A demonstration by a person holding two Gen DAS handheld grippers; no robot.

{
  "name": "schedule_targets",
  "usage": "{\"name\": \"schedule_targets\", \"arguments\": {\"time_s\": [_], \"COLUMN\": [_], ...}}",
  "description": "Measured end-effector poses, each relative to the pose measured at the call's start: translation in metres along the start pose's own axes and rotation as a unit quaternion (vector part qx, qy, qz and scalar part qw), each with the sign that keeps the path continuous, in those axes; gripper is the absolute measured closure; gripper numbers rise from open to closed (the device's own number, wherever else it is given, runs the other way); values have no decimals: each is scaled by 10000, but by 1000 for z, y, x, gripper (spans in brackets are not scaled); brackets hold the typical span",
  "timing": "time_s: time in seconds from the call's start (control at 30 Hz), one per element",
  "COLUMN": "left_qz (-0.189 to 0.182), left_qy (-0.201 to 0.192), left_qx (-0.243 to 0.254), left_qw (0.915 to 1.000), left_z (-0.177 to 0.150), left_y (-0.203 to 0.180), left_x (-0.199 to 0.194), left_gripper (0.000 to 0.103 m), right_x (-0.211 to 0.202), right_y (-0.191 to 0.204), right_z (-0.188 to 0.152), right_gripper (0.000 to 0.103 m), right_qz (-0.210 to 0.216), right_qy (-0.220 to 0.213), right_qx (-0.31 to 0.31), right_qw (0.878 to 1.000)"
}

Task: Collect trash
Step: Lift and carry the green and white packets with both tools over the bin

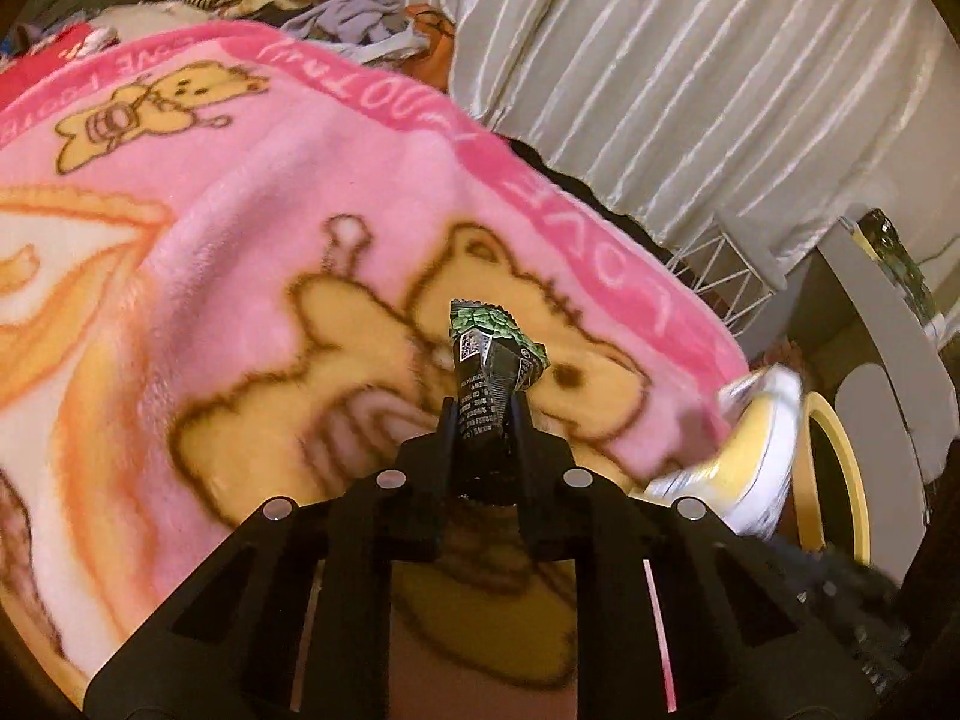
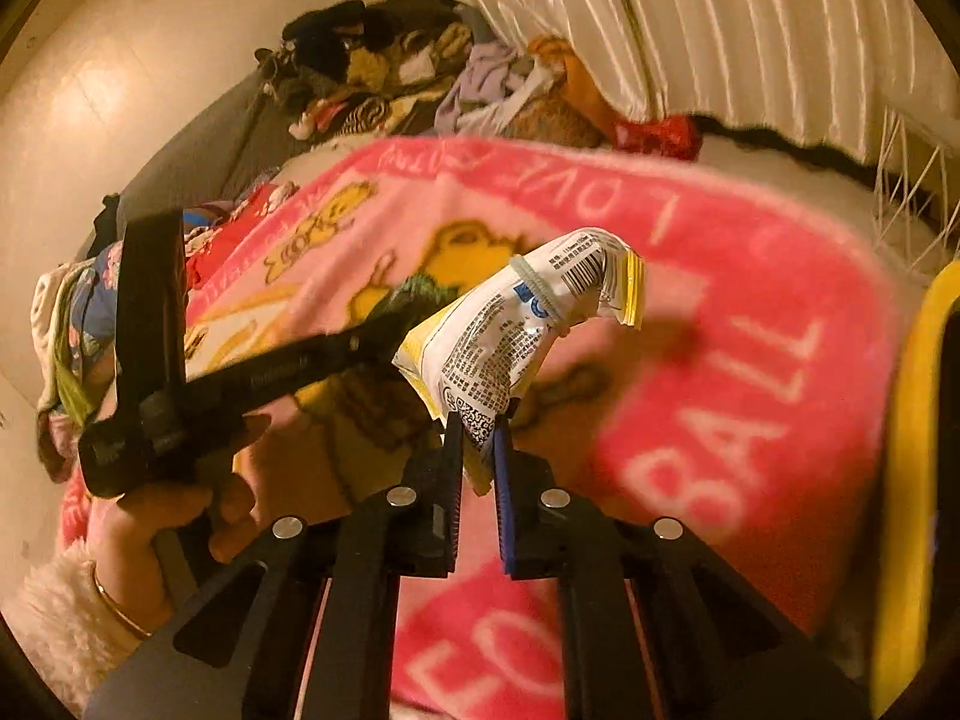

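Observation:
My left gripper [image 1: 483, 414] is shut on a crumpled black and green snack wrapper [image 1: 489, 354] and holds it above the pink bear-print blanket [image 1: 240, 228]. My right gripper [image 2: 478, 429] is shut on a crumpled white and yellow wrapper [image 2: 516, 324] with a barcode, held above the same blanket [image 2: 750, 360]. That white and yellow wrapper also shows at the right edge of the left wrist view [image 1: 756, 438]. The left gripper [image 2: 402, 306] with its green wrapper tip shows in the right wrist view, held by a hand [image 2: 156, 522].
A pile of clothes [image 2: 408, 78] lies at the far end of the bed. A pleated white curtain [image 1: 690, 60] hangs behind. A white wire rack [image 1: 726, 282] and a yellow-rimmed bin [image 1: 834, 468] stand at the right beside the bed.

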State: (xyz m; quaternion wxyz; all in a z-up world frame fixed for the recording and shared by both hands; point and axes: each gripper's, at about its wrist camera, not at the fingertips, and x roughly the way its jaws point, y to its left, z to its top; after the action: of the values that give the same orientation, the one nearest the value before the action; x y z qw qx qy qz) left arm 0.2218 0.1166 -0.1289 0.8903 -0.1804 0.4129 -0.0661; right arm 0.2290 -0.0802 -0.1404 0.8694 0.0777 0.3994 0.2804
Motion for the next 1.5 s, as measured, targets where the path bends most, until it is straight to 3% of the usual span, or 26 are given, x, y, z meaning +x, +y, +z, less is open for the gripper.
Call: {"name": "schedule_targets", "arguments": {"time_s": [0.13,0.9,1.5], "left_qz": [-85,-481,-829], "left_qy": [-99,-462,-475], "left_qx": [110,780,1167], "left_qw": [9999,9947,9886], "left_z": [-4,-21,-34], "left_y": [-17,-109,-163], "left_x": [-10,-50,-59], "left_gripper": [92,92,92], "right_x": [-21,-106,-146], "right_y": [-4,-61,-98], "right_z": [3,-17,-31], "right_gripper": [94,94,94], "right_qz": [-170,-621,-870], "right_qy": [-225,-751,-1060], "right_qx": [-205,39,373], "right_qw": [9994,9952,9899]}}
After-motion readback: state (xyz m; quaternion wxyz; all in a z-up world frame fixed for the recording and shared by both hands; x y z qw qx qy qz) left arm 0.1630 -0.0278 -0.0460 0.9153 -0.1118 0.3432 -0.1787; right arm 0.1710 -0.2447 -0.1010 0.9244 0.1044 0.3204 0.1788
